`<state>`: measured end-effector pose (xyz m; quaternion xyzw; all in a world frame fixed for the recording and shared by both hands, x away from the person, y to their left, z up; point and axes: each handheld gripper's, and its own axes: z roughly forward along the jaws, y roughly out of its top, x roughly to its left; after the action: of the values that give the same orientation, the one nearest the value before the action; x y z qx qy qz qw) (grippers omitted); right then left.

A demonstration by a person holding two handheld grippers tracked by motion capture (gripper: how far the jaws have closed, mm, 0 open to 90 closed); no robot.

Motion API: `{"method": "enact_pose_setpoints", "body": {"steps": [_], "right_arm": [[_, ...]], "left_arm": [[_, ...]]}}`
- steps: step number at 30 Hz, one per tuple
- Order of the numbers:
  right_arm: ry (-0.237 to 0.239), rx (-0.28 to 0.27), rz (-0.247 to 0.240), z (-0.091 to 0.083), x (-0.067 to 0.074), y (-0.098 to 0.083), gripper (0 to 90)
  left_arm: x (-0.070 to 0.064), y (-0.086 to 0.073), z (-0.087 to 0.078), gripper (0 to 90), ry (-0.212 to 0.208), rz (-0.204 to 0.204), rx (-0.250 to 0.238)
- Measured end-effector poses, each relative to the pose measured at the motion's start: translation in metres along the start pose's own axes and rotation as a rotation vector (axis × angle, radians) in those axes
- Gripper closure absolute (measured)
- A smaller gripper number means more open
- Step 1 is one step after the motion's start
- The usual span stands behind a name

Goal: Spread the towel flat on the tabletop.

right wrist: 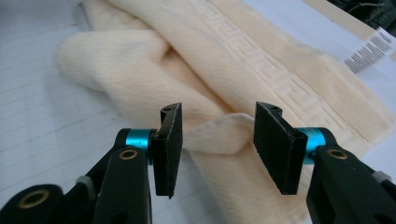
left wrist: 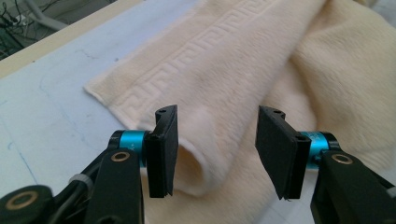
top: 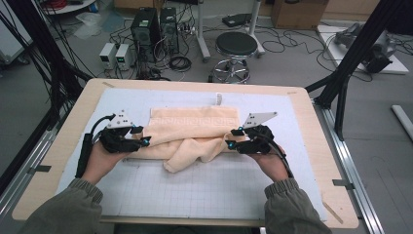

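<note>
Two claws, left claw (top: pixel 144 136) and right claw (top: pixel 233 138), stand half open with towel (top: pixel 195 131) folds between unpressed pads; we judge a release mid-fold; next, regrip the crumpled near edge

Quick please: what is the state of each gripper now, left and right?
Left gripper: open, towel fold between the fingers, not pinched.
Right gripper: open, towel corner between the fingers, not pinched.
</note>
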<state>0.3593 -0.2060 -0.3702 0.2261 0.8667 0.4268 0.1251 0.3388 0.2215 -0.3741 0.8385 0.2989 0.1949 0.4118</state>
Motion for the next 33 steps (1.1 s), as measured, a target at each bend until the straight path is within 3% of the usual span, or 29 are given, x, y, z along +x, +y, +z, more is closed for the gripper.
{"method": "enact_pose_setpoints", "body": {"steps": [4,10,13,18,21,25,33], "right_arm": [[0.043,0.008,-0.058,0.008,0.019,0.008,52.2],[0.106,0.087,-0.074,0.053,0.037,0.005,51.6],[0.095,0.105,-0.079,0.073,0.038,0.003,52.8],[0.095,0.120,-0.051,0.093,0.030,-0.002,74.0],[0.109,0.120,-0.059,0.093,0.027,-0.002,81.7],[0.122,0.117,-0.064,0.084,0.024,-0.001,84.2],[0.100,0.074,-0.106,0.045,0.024,0.008,84.7]], "left_arm": [[-0.012,-0.015,0.003,49.7,-0.024,0.028,0.020],[-0.017,-0.033,0.025,53.0,-0.067,0.040,0.091],[-0.017,-0.036,0.038,57.5,-0.065,0.057,0.130],[-0.018,-0.035,0.046,75.3,-0.047,0.078,0.127],[-0.018,-0.033,0.044,82.9,-0.049,0.069,0.120],[-0.017,-0.031,0.039,85.1,-0.053,0.061,0.117],[-0.026,-0.012,0.013,85.6,-0.051,0.069,0.034]]}}
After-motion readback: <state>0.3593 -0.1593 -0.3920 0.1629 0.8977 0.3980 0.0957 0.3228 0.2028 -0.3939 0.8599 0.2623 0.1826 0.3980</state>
